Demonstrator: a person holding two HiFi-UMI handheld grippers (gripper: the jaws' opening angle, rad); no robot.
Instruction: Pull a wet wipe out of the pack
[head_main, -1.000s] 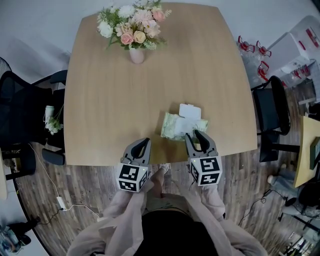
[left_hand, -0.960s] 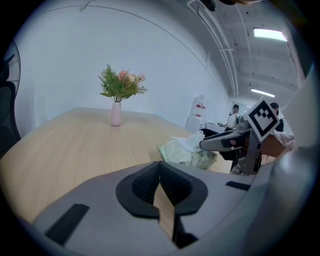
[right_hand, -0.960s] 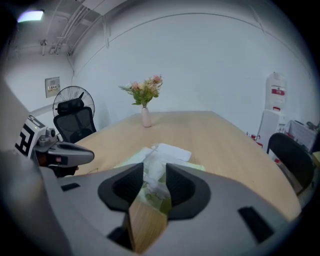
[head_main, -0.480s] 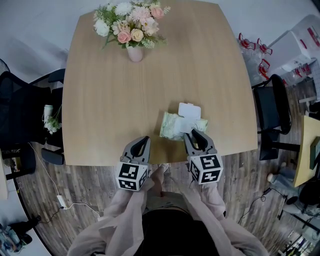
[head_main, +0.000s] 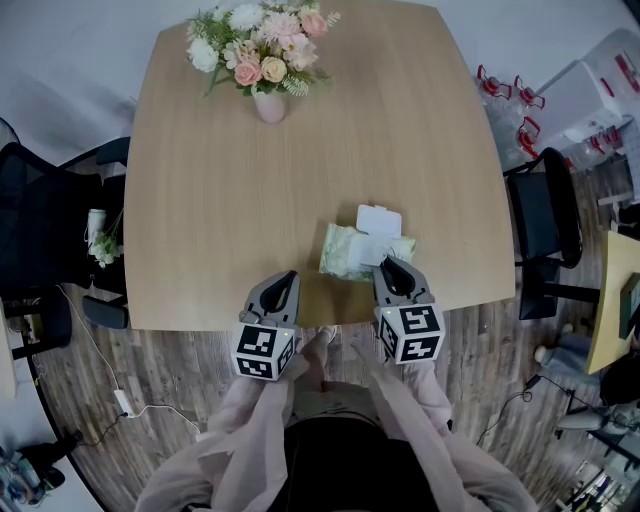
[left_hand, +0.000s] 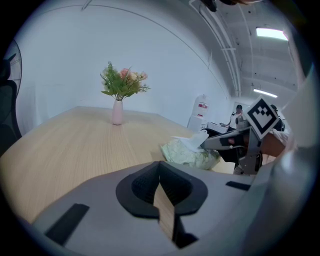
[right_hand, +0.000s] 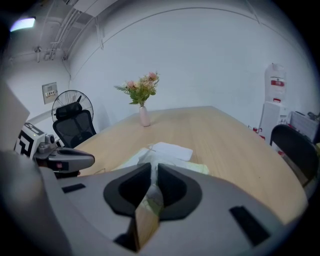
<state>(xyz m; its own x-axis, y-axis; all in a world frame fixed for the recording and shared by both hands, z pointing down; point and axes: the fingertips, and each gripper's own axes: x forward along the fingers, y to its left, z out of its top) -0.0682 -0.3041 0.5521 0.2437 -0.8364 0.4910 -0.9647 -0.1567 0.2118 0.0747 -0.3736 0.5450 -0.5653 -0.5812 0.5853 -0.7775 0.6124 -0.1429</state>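
A pale green wet wipe pack (head_main: 348, 252) lies near the table's front edge, its white lid (head_main: 379, 221) flipped open toward the far side. A white wipe (left_hand: 195, 141) sticks up from the opening. My right gripper (head_main: 391, 264) hovers at the pack's near right corner. Its jaws have just been closing and now stand a narrow gap apart, open, with the wipe's tip (right_hand: 150, 159) between the pads. My left gripper (head_main: 288, 278) rests over the table edge, left of the pack and apart from it, shut with nothing in it.
A pink vase of flowers (head_main: 270, 106) stands at the far left of the wooden table (head_main: 230, 200). Black office chairs flank the table at the left (head_main: 40, 230) and right (head_main: 545, 215). The table's front edge runs just under both grippers.
The right gripper's jaws, wide apart a second ago, have drawn close together at the pack. The left gripper and the pack have stayed put.
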